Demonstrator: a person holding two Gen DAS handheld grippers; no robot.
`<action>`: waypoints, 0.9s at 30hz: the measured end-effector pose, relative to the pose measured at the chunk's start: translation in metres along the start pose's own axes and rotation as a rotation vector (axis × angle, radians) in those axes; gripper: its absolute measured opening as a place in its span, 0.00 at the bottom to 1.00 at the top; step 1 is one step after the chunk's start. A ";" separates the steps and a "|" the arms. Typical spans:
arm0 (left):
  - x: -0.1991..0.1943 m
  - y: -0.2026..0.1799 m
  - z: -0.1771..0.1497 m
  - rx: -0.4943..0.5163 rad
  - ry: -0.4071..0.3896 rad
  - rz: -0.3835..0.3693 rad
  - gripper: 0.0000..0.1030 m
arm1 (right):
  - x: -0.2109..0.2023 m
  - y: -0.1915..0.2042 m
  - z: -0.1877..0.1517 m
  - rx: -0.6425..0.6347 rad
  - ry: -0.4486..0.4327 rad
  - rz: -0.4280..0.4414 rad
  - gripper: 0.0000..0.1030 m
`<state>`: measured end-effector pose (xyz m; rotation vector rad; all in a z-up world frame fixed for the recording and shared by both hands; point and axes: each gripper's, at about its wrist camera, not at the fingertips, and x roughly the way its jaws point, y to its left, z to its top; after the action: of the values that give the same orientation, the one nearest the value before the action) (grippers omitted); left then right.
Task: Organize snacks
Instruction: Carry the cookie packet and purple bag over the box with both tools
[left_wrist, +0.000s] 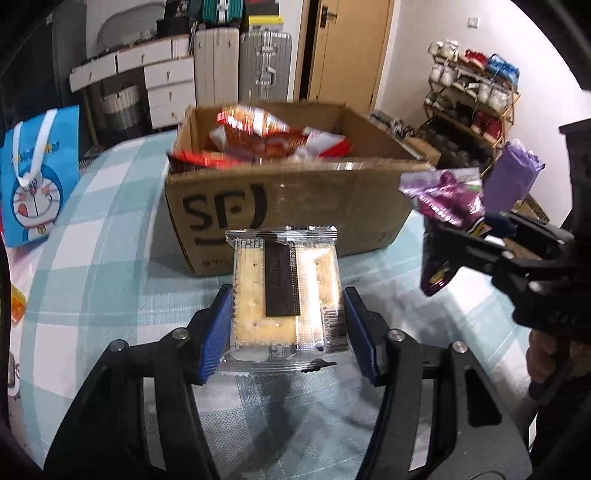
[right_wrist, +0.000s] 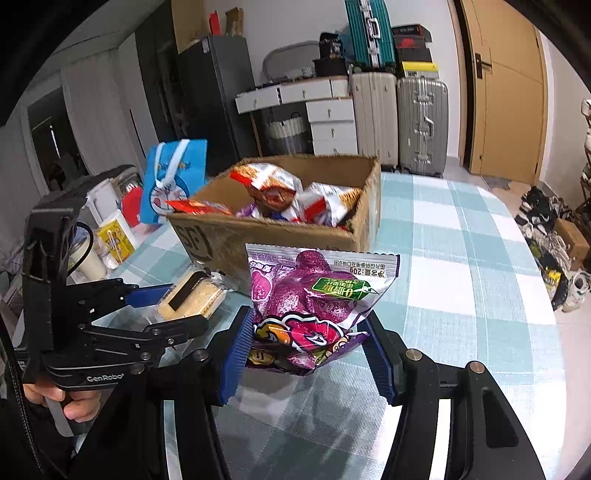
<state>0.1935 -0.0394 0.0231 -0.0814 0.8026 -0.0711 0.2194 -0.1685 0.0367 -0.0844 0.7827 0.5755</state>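
Blue cartoon-cat gift bag (left_wrist: 37, 177) upright at tabletop (left_wrist: 107, 206) edge, on teal-and-white checked cloth. Behind: white drawer unit (right_wrist: 325, 110), cream suitcase (right_wrist: 373, 114) just beside silver suitcase (right_wrist: 423, 122), teal suitcase (right_wrist: 367, 33) stacked above. Wooden door (right_wrist: 506, 88) at right. Shoe rack (left_wrist: 469, 96) full along wall; loose shoes (right_wrist: 546, 236) scattered on floor. Dark refrigerator (right_wrist: 218, 96) at left.
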 end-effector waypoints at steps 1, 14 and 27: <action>-0.005 -0.001 0.002 0.001 -0.013 -0.003 0.54 | -0.002 0.001 0.001 -0.001 -0.008 0.004 0.57; -0.060 0.003 0.023 -0.040 -0.133 -0.010 0.54 | -0.022 0.007 0.011 -0.004 -0.076 -0.006 0.57; -0.094 0.011 0.051 -0.044 -0.193 0.035 0.54 | -0.036 0.009 0.048 -0.007 -0.130 -0.001 0.57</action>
<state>0.1652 -0.0176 0.1246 -0.1140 0.6124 -0.0124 0.2251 -0.1646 0.0969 -0.0530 0.6546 0.5764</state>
